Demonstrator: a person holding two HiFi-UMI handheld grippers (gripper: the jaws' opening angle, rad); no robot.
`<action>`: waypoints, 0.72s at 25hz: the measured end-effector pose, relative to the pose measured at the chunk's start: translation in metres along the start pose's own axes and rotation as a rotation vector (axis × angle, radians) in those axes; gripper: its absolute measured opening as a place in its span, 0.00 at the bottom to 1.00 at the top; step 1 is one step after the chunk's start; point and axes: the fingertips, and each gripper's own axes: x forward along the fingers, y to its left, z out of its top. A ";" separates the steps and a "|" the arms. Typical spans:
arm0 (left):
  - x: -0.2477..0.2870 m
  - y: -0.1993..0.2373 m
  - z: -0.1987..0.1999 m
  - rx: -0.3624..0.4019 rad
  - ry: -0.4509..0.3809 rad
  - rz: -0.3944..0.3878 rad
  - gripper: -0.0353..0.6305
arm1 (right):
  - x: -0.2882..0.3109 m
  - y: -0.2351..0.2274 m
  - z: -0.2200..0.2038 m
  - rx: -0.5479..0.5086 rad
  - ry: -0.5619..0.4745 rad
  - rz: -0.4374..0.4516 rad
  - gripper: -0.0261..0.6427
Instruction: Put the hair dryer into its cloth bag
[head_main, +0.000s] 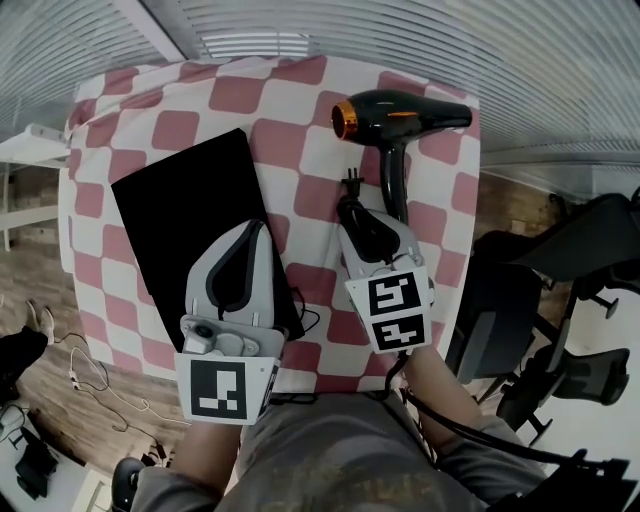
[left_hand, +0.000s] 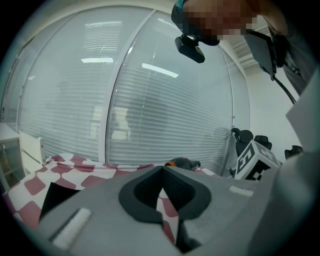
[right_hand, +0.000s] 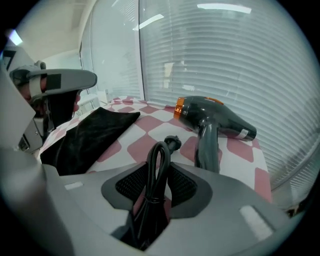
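The black hair dryer (head_main: 400, 115) with an orange ring lies at the far right of the checkered table (head_main: 300, 150), handle pointing toward me. Its bundled cord (head_main: 362, 222) runs from the handle into my right gripper (head_main: 358, 228), which is shut on the cord loop (right_hand: 159, 150); the plug (right_hand: 172, 142) sticks out past the jaws. The flat black cloth bag (head_main: 190, 215) lies at the left. My left gripper (head_main: 253, 228) hovers over the bag's near right edge, jaws shut with nothing between them. In the left gripper view the dryer (left_hand: 182, 162) shows just beyond the left gripper (left_hand: 162, 172).
Black office chairs (head_main: 560, 260) stand right of the table. A white side table (head_main: 25, 145) and loose cables on the wooden floor (head_main: 90, 380) are at the left. Window blinds (right_hand: 225, 60) run behind the table's far edge.
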 end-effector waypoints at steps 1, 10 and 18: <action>-0.001 -0.001 0.002 0.004 -0.002 -0.003 0.05 | -0.005 0.001 0.004 -0.003 -0.017 -0.003 0.28; -0.002 -0.018 0.016 0.041 -0.032 -0.041 0.05 | -0.051 -0.024 0.034 -0.119 -0.145 -0.169 0.28; 0.005 -0.019 0.012 0.039 -0.012 -0.054 0.05 | -0.020 -0.042 -0.004 -0.148 -0.029 -0.185 0.29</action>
